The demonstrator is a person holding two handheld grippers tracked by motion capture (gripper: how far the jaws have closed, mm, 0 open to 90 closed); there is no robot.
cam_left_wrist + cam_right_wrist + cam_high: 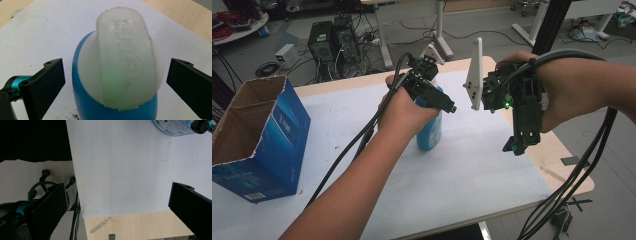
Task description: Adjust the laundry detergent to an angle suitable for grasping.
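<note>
The left tongs [113,82] are spread wide over the blue bottle [430,131], largely hidden by the hand. The right tongs [117,212] are held released above the worktop [125,170].

The left gripper [432,95] is a black frame carrying a white three-cornered plate [431,51] at its 12 o'clock side, and a thick black cable [357,145] trails from it toward 7 o'clock. In the left gripper view its two black jaws are flat blocks, each with a small screw hole near the top edge, and a teal joint [15,83] sits at 9 o'clock. The right gripper [515,145] is black as well, with a green light [507,104], a white plate [474,75] bearing small holes, a teal tip and grey and black cables [577,170]. Both forearms are bare, with no sleeves
</note>
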